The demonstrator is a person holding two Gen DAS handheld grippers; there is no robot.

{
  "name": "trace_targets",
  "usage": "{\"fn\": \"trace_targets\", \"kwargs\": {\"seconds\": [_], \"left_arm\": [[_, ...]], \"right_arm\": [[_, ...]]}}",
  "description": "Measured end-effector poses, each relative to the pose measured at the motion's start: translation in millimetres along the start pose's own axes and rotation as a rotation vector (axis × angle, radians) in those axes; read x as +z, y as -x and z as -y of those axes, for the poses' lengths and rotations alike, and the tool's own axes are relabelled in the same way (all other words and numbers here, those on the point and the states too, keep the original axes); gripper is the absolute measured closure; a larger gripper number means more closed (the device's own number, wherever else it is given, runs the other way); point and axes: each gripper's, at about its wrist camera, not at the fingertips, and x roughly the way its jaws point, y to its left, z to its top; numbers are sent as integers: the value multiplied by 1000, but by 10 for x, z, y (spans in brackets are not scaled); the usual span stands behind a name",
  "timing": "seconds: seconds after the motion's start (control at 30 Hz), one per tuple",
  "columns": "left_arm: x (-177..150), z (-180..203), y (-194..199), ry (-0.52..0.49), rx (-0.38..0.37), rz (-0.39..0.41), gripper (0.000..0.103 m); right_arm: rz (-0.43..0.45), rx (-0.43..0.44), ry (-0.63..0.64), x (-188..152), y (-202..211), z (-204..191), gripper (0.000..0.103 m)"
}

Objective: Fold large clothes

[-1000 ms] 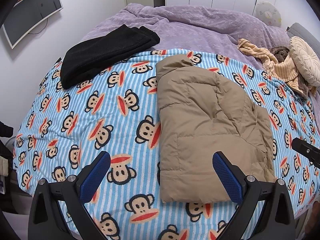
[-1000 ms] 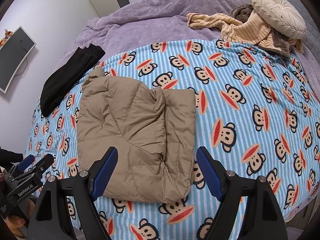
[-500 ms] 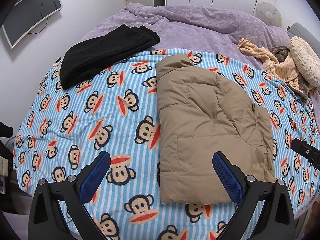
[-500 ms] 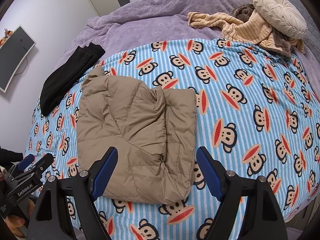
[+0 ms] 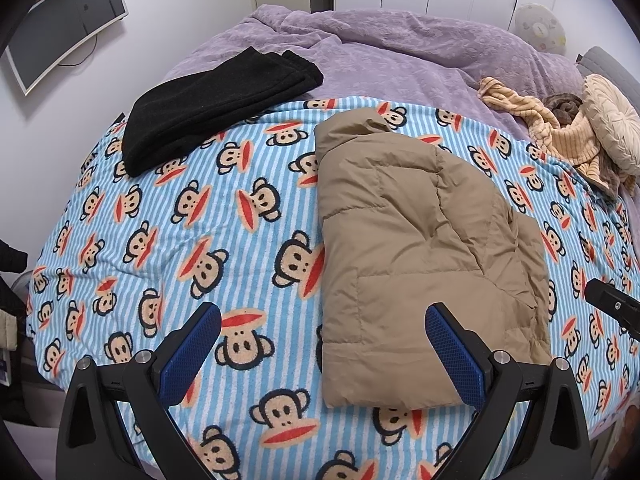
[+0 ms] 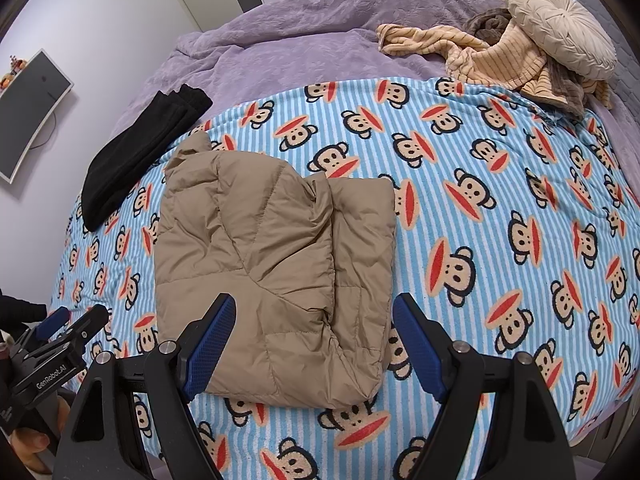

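A tan puffer jacket (image 5: 420,252) lies folded into a long block on the blue striped monkey-print blanket (image 5: 192,248); it also shows in the right wrist view (image 6: 272,256). My left gripper (image 5: 320,356) is open and empty, held above the jacket's near left corner. My right gripper (image 6: 316,344) is open and empty, held above the jacket's near right end. The left gripper's body (image 6: 52,352) shows at the left edge of the right wrist view.
A folded black garment (image 5: 208,108) lies at the blanket's far left. A purple duvet (image 5: 380,48) covers the far bed. A striped beige cloth (image 6: 492,60) and a round cream cushion (image 6: 560,32) lie at the far right. A monitor (image 5: 64,20) hangs on the left wall.
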Motion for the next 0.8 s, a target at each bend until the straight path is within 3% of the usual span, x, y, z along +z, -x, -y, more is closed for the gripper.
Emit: {"fn": "trace_targets", "kwargs": {"seconds": [0.8], "left_arm": [[-7, -17, 20, -9, -1, 19, 1]], "right_arm": [[-5, 1, -4, -28, -4, -5, 20]]}}
